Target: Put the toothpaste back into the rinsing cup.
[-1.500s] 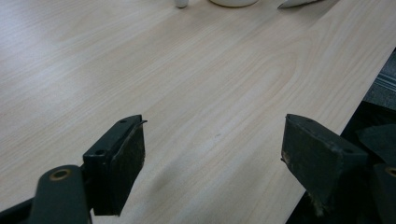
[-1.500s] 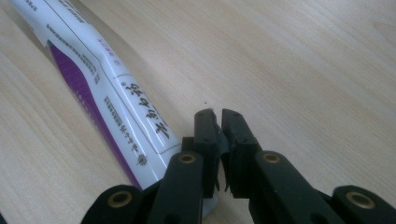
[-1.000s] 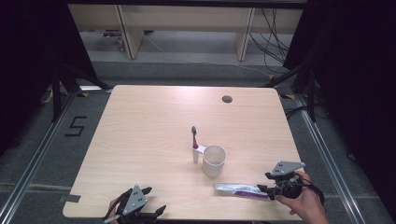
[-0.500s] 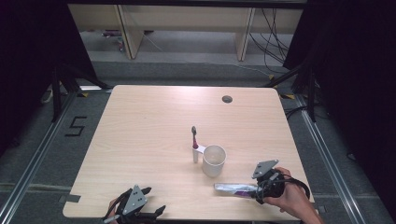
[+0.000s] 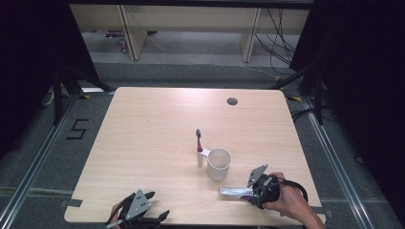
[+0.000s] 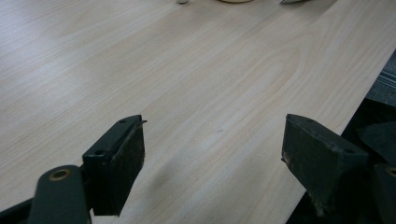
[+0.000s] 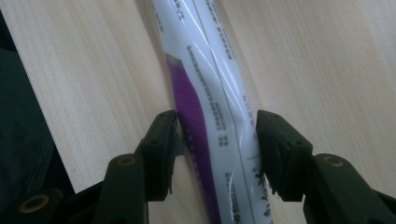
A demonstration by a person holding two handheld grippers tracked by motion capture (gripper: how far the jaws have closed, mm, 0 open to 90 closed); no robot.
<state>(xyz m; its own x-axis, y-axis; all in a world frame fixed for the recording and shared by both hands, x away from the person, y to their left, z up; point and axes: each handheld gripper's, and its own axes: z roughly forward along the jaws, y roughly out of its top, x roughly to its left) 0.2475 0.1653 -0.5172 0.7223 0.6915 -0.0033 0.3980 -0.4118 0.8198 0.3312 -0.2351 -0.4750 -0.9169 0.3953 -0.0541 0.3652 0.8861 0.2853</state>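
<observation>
White-and-purple packet (image 7: 210,121) with dark print, white cup (image 5: 218,164), pale wood-grain table (image 5: 153,129) — black gripper jaws.

black numeral "5" (image 5: 78,129) showing on the floor left of the table (image 5: 157,119), small dark print running along the white and purple packet (image 7: 212,107) in the right gripper view, too blurred for reading, looking like Chinese characters

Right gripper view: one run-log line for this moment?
right gripper: fingers closing around white-purple packet, contact unclear | packet: flat on table, near cup | left gripper: open, idle
</observation>
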